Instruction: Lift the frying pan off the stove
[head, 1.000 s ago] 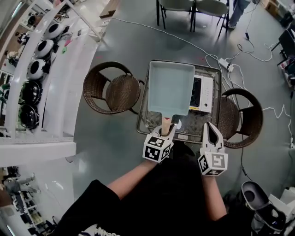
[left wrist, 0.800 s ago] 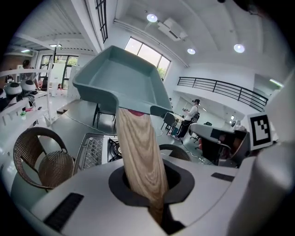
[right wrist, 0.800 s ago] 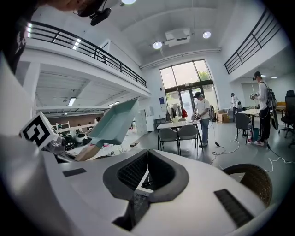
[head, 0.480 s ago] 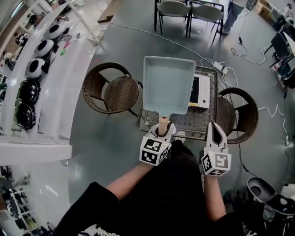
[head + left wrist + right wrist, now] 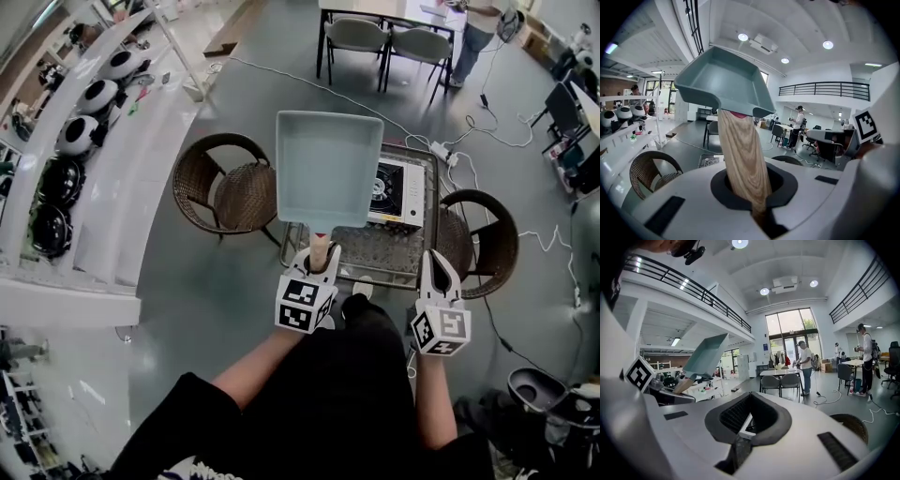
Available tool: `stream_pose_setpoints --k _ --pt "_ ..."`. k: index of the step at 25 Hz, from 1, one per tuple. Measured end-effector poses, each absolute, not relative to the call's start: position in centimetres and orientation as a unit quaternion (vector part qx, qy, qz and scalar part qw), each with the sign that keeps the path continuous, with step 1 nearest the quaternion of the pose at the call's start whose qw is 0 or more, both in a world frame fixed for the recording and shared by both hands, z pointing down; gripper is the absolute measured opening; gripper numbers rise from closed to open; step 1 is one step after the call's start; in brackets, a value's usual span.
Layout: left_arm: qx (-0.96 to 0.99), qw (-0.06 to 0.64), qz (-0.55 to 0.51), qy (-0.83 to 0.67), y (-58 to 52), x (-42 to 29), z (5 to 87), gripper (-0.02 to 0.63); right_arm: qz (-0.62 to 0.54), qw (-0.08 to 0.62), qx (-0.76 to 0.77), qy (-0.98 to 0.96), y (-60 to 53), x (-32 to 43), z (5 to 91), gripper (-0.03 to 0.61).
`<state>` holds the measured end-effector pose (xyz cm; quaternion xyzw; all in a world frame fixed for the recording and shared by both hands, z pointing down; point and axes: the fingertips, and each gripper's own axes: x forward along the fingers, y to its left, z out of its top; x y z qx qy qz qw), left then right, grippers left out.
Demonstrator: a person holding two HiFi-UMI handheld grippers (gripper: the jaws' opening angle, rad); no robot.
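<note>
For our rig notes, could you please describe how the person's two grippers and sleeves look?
The left gripper and right gripper are alike: white moulded bodies tapering to two jaws with dark grey ribbed insides, each carrying a cube of black-and-white square markers. The person wears a black short-sleeved top.

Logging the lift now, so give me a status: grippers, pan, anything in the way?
Left gripper shut on handle; frying pan airborne, off stove. Right gripper shut, empty. No obstruction seen around pan.

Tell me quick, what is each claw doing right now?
Left claw: closed on the pan handle.
Right claw: closed, holding nothing.
</note>
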<state>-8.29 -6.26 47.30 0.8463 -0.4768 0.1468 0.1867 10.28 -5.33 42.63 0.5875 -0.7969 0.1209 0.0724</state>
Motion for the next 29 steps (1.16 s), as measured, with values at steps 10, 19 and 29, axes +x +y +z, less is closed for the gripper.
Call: stream_pose_setpoints --k 10,19,29 --pt "0.84 0.178 0.142 -0.492 -4.7 -9.7 46.3 0.017 0.091 0.069 0.587 -0.802 -4.8 9.2 41.2 0.029" --pt "0.837 0.177 0.128 -0.501 -3.9 -10.1 45.9 0.017 0.09 0.067 0.574 -0.811 -4.4 8.3 41.6 0.029" --pt "0.847 0.179 0.11 -0.488 -3.9 -9.2 45.1 0.017 0.105 0.071 0.585 -0.801 -4.2 9.0 42.2 0.029"
